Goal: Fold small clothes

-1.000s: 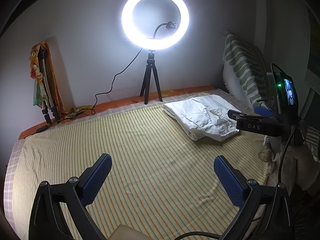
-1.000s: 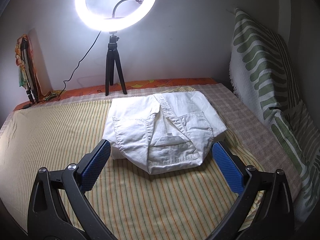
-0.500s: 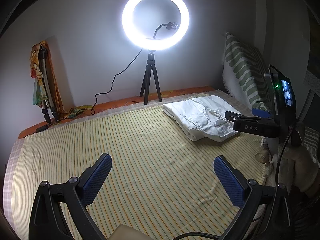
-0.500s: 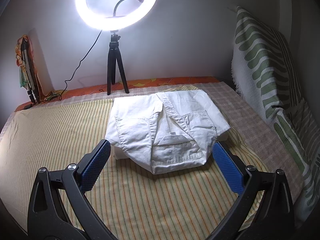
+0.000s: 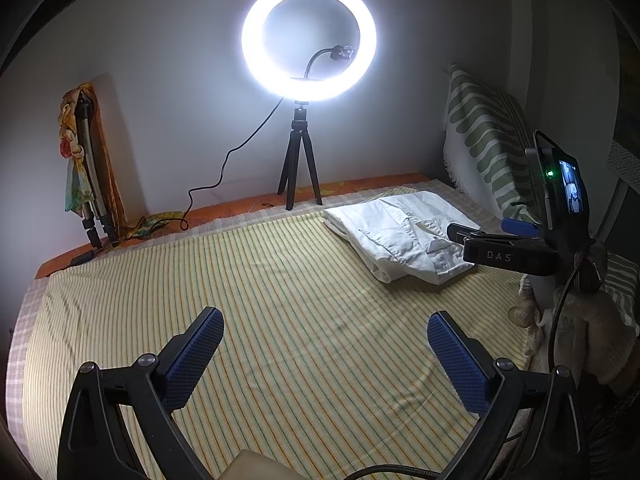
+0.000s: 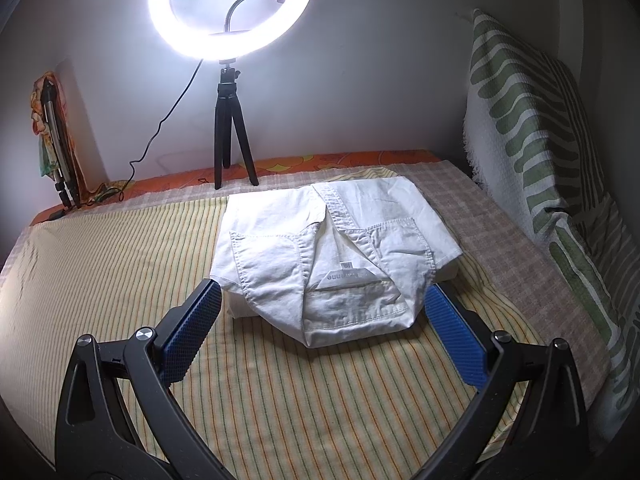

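Items, L to R:
- Folded tripod w/ coloured cloth, far L corner, against wall.
- Left gripper: jaws spread wide, empty, above bare striped bedsheet.
- Ring light on small tripod, back centre, lit.
- White shorts, folded, flat on sheet, R of centre.
- Right gripper: jaws released, empty; blue pads flank near edge of shorts.
- Green-striped pillow, upright, R wall.
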### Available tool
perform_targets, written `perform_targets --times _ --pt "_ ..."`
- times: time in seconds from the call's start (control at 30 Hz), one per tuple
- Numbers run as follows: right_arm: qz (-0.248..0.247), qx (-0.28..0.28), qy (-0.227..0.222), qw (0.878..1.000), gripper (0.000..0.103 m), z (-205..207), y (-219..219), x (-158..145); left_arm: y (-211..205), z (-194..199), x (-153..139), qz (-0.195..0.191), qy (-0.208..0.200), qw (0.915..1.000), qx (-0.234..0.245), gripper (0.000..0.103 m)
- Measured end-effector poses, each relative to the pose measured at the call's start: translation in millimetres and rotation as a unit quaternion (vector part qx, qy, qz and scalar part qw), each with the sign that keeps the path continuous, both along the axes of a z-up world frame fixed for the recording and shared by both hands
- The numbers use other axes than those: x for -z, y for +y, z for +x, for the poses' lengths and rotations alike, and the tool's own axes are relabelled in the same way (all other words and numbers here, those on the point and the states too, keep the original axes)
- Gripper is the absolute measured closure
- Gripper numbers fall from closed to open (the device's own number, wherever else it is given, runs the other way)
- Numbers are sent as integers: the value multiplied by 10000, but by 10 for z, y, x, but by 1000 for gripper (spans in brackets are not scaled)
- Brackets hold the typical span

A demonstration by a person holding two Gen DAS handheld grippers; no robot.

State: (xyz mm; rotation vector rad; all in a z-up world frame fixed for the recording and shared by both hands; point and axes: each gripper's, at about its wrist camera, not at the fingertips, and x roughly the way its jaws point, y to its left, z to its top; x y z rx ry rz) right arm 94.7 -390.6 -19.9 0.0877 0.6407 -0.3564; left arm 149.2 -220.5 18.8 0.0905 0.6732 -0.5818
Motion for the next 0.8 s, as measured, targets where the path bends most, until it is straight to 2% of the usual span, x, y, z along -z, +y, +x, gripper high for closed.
perform_targets --times 0.8 --pt "94 6 37 9999 0 -20 -86 34 -66 11 16 22 -17 10000 78 0"
